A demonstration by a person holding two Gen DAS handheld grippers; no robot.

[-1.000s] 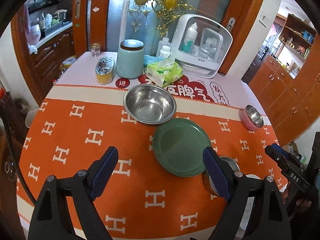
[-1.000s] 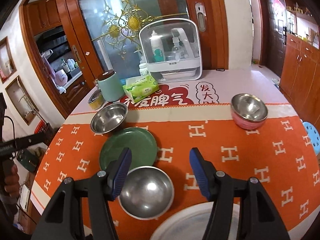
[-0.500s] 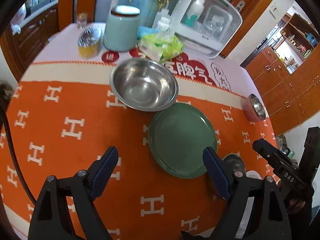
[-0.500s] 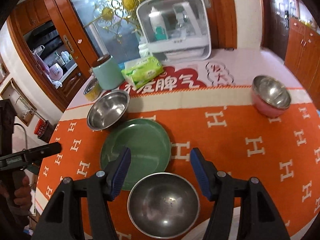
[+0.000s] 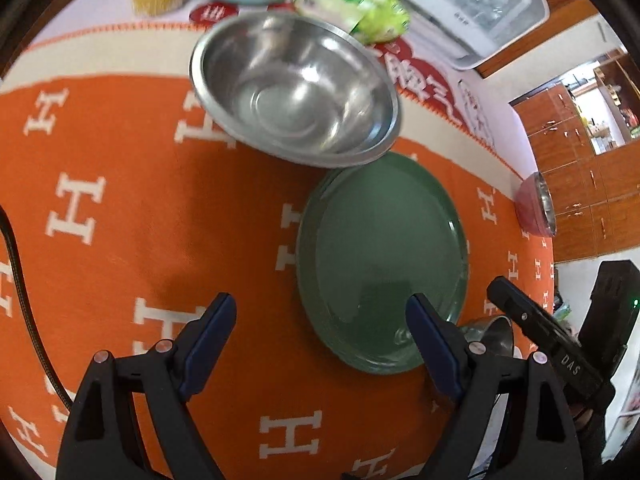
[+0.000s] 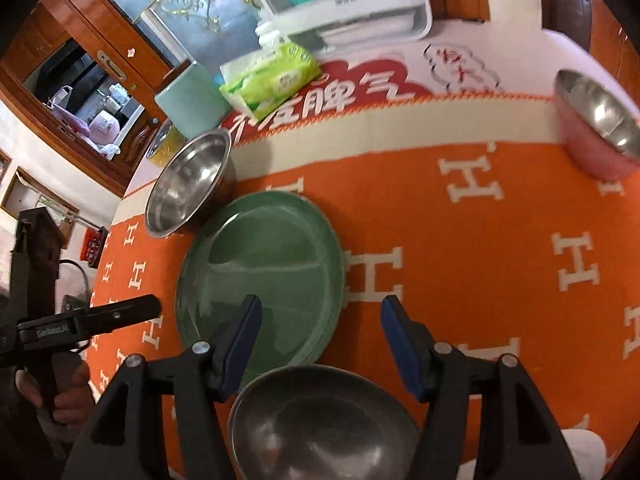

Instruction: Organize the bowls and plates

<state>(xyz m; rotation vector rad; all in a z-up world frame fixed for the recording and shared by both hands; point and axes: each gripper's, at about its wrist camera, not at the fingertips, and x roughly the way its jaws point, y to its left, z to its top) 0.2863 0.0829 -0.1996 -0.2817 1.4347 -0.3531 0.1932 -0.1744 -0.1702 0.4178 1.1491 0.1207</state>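
The green plate [image 5: 382, 256] lies flat on the orange cloth [image 5: 120, 208], centre right in my left view and centre left in my right view. The big steel bowl [image 5: 294, 88] sits just above it in the left view, rim to rim with it or nearly so; I cannot tell if they touch. A smaller steel bowl [image 6: 324, 424] fills the bottom centre of my right view, just below the plate, and the pink bowl [image 6: 596, 132] stands well apart at the upper right.

I judge this the approach, with nothing picked up yet. My left gripper [image 5: 320, 336] has its fingers wide with nothing between them, the right pad over the plate's lower edge and the left one over bare cloth. My right gripper [image 6: 318, 344] has its fingers moderately apart and empty, hanging just above the small bowl's far rim. My guess is that the next move calls for one pad inside a rim and one outside, then a close and a lift, so that bowls can nest and the plate get its own spot.

Writing: white H letters all over the cloth; large white Chinese characters on a red patch at the top, of which I read 脾气; "DAS" on the other gripper's body in the left view's lower right. The green tissue pack [image 6: 272, 78] carries print too small to read.
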